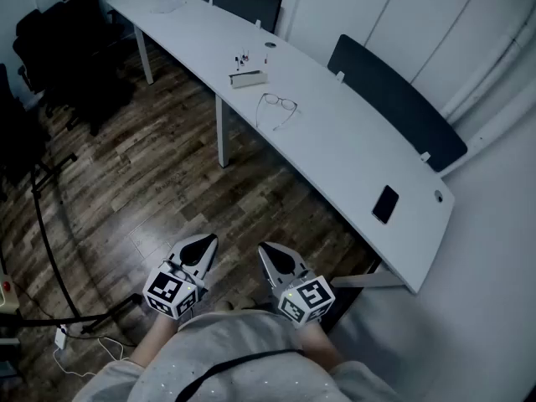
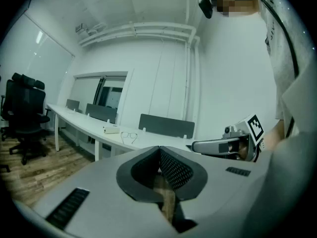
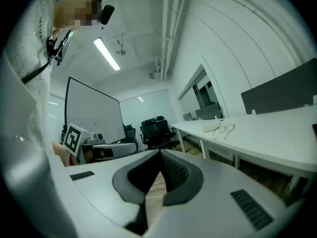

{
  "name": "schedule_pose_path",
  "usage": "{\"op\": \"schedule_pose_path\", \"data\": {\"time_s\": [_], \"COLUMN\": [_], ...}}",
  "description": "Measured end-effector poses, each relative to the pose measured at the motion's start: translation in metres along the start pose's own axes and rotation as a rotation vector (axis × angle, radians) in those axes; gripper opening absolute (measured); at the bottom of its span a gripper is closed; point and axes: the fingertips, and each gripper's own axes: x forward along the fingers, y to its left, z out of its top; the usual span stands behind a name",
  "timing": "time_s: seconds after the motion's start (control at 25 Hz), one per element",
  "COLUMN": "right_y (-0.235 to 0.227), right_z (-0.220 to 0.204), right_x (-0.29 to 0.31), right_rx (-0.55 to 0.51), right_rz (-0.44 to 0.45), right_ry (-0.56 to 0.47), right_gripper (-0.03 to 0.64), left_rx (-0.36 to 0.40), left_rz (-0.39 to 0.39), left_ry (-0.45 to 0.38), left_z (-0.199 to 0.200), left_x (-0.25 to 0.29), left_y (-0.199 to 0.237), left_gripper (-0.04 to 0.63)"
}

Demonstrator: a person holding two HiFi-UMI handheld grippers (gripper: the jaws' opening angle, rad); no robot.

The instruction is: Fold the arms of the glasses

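Glasses lie on the long white worktop with both arms spread open, near a small white box and back from the worktop's near edge. They look like thin wire frames, so I judge them light, easy to bend and quick to skate on that smooth surface if I push from one side only. The lenses would be slippery and are best left alone. My plan would be to steady the front at a hinge corner or at the bridge with one tool. With the other I would take an arm partway along its length and swing it gently inward about its hinge.

My left tool and right tool are both pressed together with nothing between their pads. I hold them side by side, low in front of my body, over the wooden floor. The glasses are well apart from both, ahead and across the floor. In the left gripper view they sit left of my closed tips, and in the right gripper view off to the right. Neither tool points straight at them, and nothing of the folding is begun.
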Motion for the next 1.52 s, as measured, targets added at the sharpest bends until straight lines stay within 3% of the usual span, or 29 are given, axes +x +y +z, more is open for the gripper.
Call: {"op": "schedule_pose_path", "data": {"time_s": [0.32,0.64,0.96,1.52], "right_y": [0.007,0.000,-0.053,-0.199], "right_z": [0.006,0.014,0.024,0.068], "right_x": [0.029,0.054,0.085,0.204], "right_rx": [-0.012,-0.012,-0.011,-0.024], "right_rz": [0.013,0.004,-0.034,-0.043], "right_ry": [-0.003,-0.016,-0.008,-0.005], "right_gripper": [0.018,0.018,0.018,0.018], "left_rx": [0.004,-0.047,-0.034,0.009], "left_rz": [-0.002,0.030,-0.035,-0.085], "left_ry": [-0.001,0.000,0.005,0.016], "left_z": [0.004,-0.001,0.014,0.053], "left_x": [-0.011,-0.007,0.059,0.224], "left_y": [0.020,0.060,0.090,0.192], "left_gripper": [0.017,0.017,0.017,0.017]}}
